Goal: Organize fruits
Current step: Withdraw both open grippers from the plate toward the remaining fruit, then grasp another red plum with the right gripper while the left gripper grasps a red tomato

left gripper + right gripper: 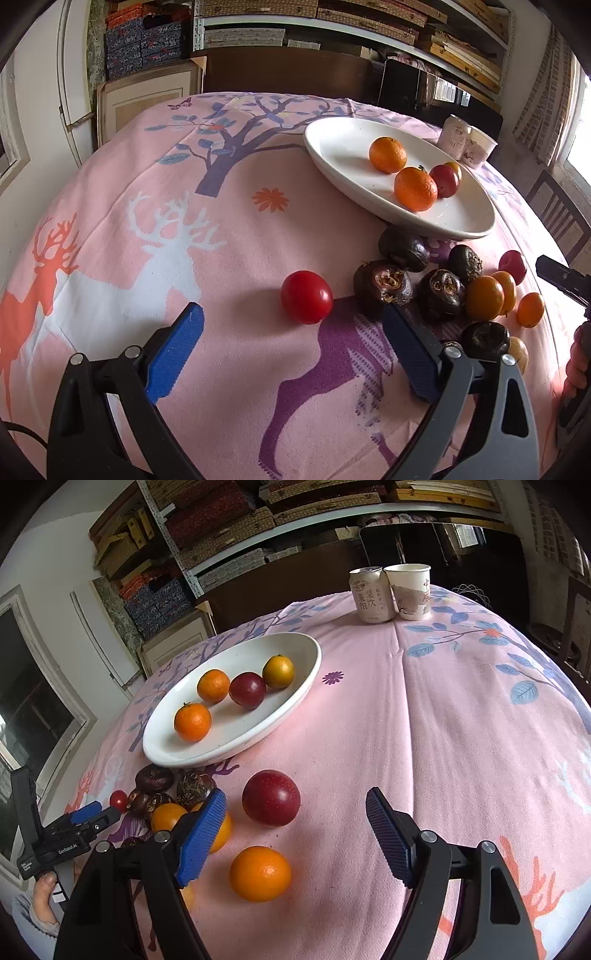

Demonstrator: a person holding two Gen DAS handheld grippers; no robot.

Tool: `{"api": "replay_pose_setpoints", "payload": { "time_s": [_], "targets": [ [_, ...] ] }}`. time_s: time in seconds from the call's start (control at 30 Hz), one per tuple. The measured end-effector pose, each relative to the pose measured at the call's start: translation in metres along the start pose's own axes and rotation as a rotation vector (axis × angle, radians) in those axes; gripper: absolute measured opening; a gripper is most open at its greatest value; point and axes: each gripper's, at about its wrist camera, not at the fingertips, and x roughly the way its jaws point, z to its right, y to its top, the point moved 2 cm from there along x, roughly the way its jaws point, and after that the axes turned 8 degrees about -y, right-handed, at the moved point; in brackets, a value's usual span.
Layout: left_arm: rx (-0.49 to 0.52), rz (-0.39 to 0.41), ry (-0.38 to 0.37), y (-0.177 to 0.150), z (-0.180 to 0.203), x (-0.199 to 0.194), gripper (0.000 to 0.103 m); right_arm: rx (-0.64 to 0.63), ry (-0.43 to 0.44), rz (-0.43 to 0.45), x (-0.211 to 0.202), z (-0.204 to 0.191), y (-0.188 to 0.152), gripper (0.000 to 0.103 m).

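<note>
left tool (291,343) hangs low over a worktop (229,240) draped in a pink deer-print cloth, its blue pads spread wide and holding nothing, with a red cherry tomato (306,297) lying on the cloth just ahead between the fingertips. to the tomato's right sits a cluster of dark water chestnuts (382,284) mixed with small oranges (484,297) and a red plum (512,266), all close to the near rim of a white oval plate (343,147). on the plate rest two oranges (415,188) and a dark red plum (444,181), with a further yellowish fruit half hidden behind it. from the right wrist view, the right tool (295,814) is likewise spread and empty above the cloth, a large red plum (271,798) just beyond its fingertips and an orange (260,873) lying nearer, between the pads. farther left the white plate (236,738) carries two oranges, a plum and a greenish-yellow citrus (278,672). a drink can (371,595) and a paper cup (410,591) stand touching at the worktop's far edge. the left tool (96,811) shows at left, near the tomato and chestnuts.
</note>
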Motion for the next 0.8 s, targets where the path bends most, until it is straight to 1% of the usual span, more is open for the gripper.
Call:
{"api": "replay_pose_setpoints", "payload": {
  "time_s": [0.03,0.1,0.17,0.27,0.4,0.43,0.5,0.53,0.6,0.67,0.73,0.8],
  "targets": [
    [0.005,0.002,0.002,0.001,0.001,0.000,0.095,-0.003,0.008,-0.004,0.001,-0.001,-0.001,0.078],
    [0.012,0.001,0.003,0.001,0.002,0.000,0.095,-0.001,0.025,-0.016,0.004,-0.002,-0.001,0.072],
    [0.017,-0.003,0.001,0.001,0.003,0.001,0.095,0.001,0.043,-0.038,0.009,-0.003,-0.001,0.061],
    [0.016,-0.007,-0.009,0.002,0.003,0.003,0.094,-0.008,0.052,-0.067,0.017,-0.007,-0.001,0.054],
    [0.013,-0.021,-0.029,0.002,0.004,0.006,0.079,-0.021,0.042,-0.082,0.023,-0.012,-0.003,0.052],
    [0.014,-0.022,-0.036,0.002,0.004,0.006,0.078,-0.024,0.041,-0.088,0.024,-0.013,-0.003,0.048],
    [0.019,-0.024,-0.044,0.002,0.006,0.007,0.078,-0.024,0.048,-0.095,0.026,-0.013,-0.004,0.046],
    [0.021,-0.025,-0.051,0.002,0.007,0.007,0.075,-0.027,0.047,-0.093,0.026,-0.013,-0.004,0.045],
    [0.023,-0.026,-0.076,0.002,0.009,0.008,0.067,-0.034,0.060,-0.092,0.026,-0.015,-0.004,0.039],
    [0.020,-0.027,-0.085,0.002,0.009,0.008,0.066,-0.048,0.046,-0.085,0.025,-0.017,-0.005,0.039],
    [0.014,-0.024,-0.111,0.002,0.008,0.008,0.054,-0.051,0.042,-0.082,0.024,-0.017,-0.005,0.039],
    [0.011,-0.021,-0.120,0.003,0.008,0.008,0.052,-0.047,0.041,-0.081,0.024,-0.016,-0.004,0.039]
  ]
}}
